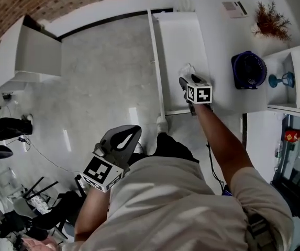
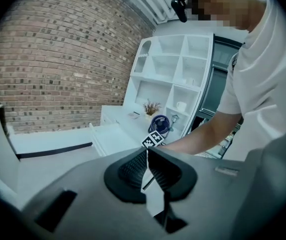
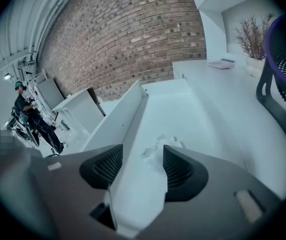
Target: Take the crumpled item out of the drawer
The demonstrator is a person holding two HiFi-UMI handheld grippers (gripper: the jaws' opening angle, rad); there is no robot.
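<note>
Down inside the open drawer (image 1: 178, 41), near its front end, lies the crumpled item (image 1: 187, 69), a small white wad on the white bottom. From the head view my right gripper (image 1: 188, 79) partly covers it, and I see only a bit of it poking out past the tips. The right gripper view shows far more. Its jaws stand wide apart, the left one outside the drawer's side wall (image 3: 133, 114) and the right one inside. The crumpled item (image 3: 157, 146) sits between them, close to the right pad (image 3: 177, 166), but neither pad presses on it. That view also takes in the brick wall (image 3: 123, 39) and a person far off in the room, which the head view leaves out.

Only the left gripper view shows the tall white shelf unit (image 2: 175, 74) upright, with the blue fan (image 2: 158, 123) below it.

My right arm reaches out straight over the drawer, with the tool tipped downward. My left arm is bent, holding the left gripper (image 1: 129, 135) close to my body above the floor (image 1: 102, 67), its jaws together and empty.
</note>
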